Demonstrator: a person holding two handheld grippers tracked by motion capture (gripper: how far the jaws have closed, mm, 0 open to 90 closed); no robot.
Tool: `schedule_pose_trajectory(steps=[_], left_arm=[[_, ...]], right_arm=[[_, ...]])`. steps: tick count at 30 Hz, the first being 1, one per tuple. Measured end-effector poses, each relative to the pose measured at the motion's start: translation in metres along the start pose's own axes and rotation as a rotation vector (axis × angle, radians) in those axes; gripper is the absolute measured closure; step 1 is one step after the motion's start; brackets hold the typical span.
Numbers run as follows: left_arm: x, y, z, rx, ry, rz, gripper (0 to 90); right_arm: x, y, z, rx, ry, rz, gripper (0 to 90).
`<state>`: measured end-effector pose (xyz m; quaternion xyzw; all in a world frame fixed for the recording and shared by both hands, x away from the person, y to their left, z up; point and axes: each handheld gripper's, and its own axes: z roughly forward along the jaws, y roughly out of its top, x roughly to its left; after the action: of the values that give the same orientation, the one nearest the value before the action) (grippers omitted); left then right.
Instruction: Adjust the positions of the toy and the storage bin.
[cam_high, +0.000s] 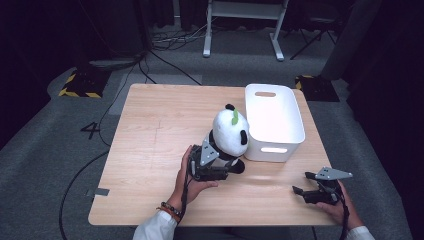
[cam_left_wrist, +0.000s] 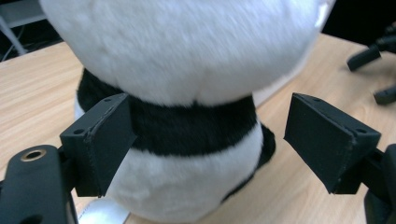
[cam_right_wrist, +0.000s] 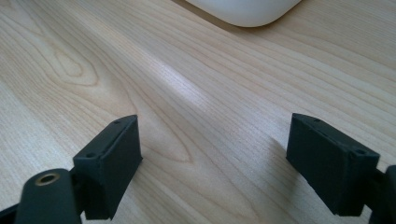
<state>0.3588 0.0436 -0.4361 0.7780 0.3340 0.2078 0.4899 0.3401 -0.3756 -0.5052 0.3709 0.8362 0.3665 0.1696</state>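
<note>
1. Light wooden desk (cam_high: 150, 145), rectangular with rounded corners, at the centre of the high view; grain lines plain in the right gripper view (cam_right_wrist: 187, 93).
2. Stands on a grey carpeted floor (cam_high: 45, 165).
3. White plastic bin (cam_high: 295, 131) resting at the upper right of the desk top, long side running away from the near edge, handle slots in both end walls.
4. Plush panda (cam_high: 231, 131) sitting upright on the desk just left of the bin, close against its near left corner; black band round the body seen in the left gripper view (cam_left_wrist: 196, 130).
5. Left half of the desk top bare wood.
</note>
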Motion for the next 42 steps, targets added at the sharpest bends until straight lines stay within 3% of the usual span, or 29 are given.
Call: schedule_pose_trajectory(steps=[5, 12, 17, 25, 28, 30, 32, 36, 42], left_arm=[[0.001, 0.004, 0.012, -0.013, 0.007, -0.036, 15.0], [0.000, 0.005, 0.024, -0.017, 0.061, -0.020, 11.6], [0.003, 0.003, 0.030, 0.002, 0.134, 0.016, 29.0], [0.015, -0.001, 0.031, -0.009, 0.152, 0.011, 64.7], [0.019, -0.002, 0.029, -0.023, 0.125, 0.001, 81.2], [0.024, -0.002, 0.026, -0.037, 0.072, -0.025, 75.8], [0.025, -0.003, 0.023, -0.044, 0.086, -0.035, 56.5], [0.021, -0.001, 0.017, -0.054, 0.086, -0.035, 26.7], [0.004, 0.010, 0.009, -0.100, 0.104, -0.010, 17.3]], right_arm=[[0.000, 0.000, 0.000, 0.000, 0.000, 0.000, 17.9], [0.000, 0.000, 0.000, 0.000, 0.000, 0.000, 17.9], [0.000, 0.000, 0.000, 0.000, 0.000, 0.000, 17.9], [0.000, 0.000, 0.000, 0.000, 0.000, 0.000, 17.9], [0.000, 0.000, 0.000, -0.001, -0.001, -0.002, 17.9], [0.000, 0.000, 0.000, -0.001, -0.001, -0.001, 17.9], [0.000, 0.000, 0.000, -0.001, -0.001, -0.001, 17.9], [0.000, 0.000, 0.000, -0.001, -0.001, -0.001, 17.9], [0.000, 0.000, 0.000, -0.001, -0.001, -0.001, 17.9]])
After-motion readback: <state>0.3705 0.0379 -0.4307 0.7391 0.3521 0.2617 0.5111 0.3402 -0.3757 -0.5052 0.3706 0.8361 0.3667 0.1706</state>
